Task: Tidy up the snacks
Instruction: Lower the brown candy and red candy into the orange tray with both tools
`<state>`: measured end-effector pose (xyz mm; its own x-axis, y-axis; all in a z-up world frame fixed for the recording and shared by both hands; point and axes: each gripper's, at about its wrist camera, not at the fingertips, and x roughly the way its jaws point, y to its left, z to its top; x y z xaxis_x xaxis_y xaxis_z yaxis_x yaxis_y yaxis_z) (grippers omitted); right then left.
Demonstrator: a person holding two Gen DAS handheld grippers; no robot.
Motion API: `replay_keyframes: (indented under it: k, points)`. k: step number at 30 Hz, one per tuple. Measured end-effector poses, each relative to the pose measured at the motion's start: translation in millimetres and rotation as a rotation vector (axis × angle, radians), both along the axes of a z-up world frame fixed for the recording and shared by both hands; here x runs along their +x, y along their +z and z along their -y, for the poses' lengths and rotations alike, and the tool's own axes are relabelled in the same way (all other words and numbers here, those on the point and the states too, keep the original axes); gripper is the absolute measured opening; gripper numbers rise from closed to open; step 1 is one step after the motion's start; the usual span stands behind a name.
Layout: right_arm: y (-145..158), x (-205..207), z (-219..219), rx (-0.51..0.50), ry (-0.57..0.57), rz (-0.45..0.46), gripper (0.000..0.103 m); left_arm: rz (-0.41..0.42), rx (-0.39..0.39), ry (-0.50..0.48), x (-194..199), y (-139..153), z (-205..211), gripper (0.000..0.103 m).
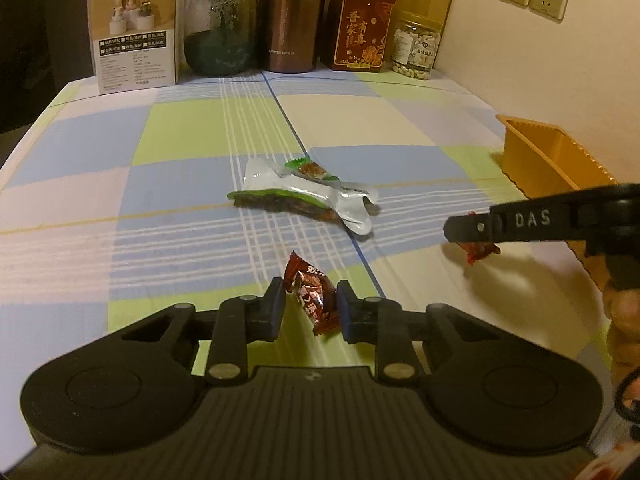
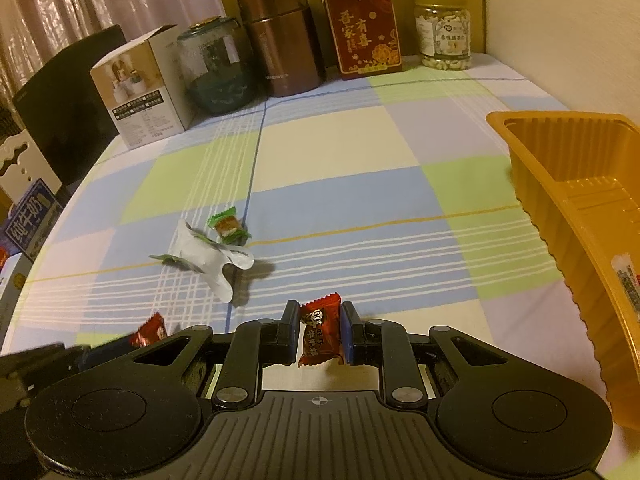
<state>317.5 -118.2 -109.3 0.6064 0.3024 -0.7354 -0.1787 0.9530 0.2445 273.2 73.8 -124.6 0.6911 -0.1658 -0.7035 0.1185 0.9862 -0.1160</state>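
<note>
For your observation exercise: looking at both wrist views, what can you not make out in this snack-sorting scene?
- Orange tray: its far end runs off the right edge in both views, so most of its contents are unseen.
- White packet in the tray: cut off, print too small.
- Right gripper's red candy: label partly hidden by the fingers.
- Milk carton: cropped at the left edge, right wrist view.

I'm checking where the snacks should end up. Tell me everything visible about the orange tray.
The orange tray is a glossy, thin moulded plastic container with a flat rim, ribbed sloping walls and a deep rectangular well. It sits upright on the checked tablecloth at the table's right side, near the wall. One white-wrapped packet lies inside by its near end; the rest of the well looks bare. Neither gripper touches it.
</note>
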Motion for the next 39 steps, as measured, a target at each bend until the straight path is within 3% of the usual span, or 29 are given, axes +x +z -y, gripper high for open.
replay_keyframes:
  k: [11,20,39]
  points:
    - [26,-35,20,0.013,-0.021,0.029,0.021,0.0,-0.036,0.049,-35,26,5,0.024]
    - [72,-81,53,0.041,-0.068,0.079,0.021,0.036,-0.081,0.075,-70,69,21,0.024]
    - [129,-159,132,0.064,-0.156,0.166,0.021,0.104,-0.112,-0.017,-119,136,97,0.024]
